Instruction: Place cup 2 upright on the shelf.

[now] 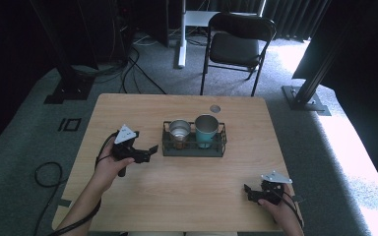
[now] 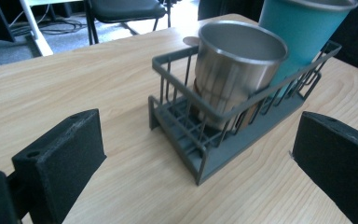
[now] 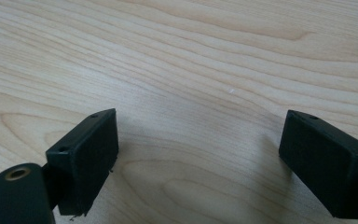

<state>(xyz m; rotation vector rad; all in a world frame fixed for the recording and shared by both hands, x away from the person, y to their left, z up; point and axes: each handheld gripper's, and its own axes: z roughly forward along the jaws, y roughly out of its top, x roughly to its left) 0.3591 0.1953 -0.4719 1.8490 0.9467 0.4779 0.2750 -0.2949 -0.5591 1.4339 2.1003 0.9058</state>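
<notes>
Nearest the person's edge of the table (image 1: 187, 196), the right tongs (image 1: 250, 192) rest low by the near right corner, held in the right hand (image 1: 283, 209) with the wrist coming in from the bottom edge. They point left across the wood, and the grey three-cornered plate on top faces up. In the right gripper view their jaws stand wide apart, released, with bare wood grain between them and nothing gripped.

Farther in, on the left side, the left forearm runs up from the bottom edge at a slant toward the middle of the table. The left hand (image 1: 109, 164) wraps the handle of the left tongs (image 1: 150, 151), which point right and slightly away, toward the wire basket (image 1: 193, 147). Their jaws are also spread and released, holding nothing; in the left gripper view the near end of the basket sits between and beyond the two pads, apart from them.

The basket stands at the middle of the table. A steel cup (image 2: 235, 70) sits upright in its left compartment and a teal cup (image 2: 303, 32) in the right one, just beside it.

Beyond the table's far edge stands a black folding chair (image 1: 236, 46) on grey carpet.
</notes>
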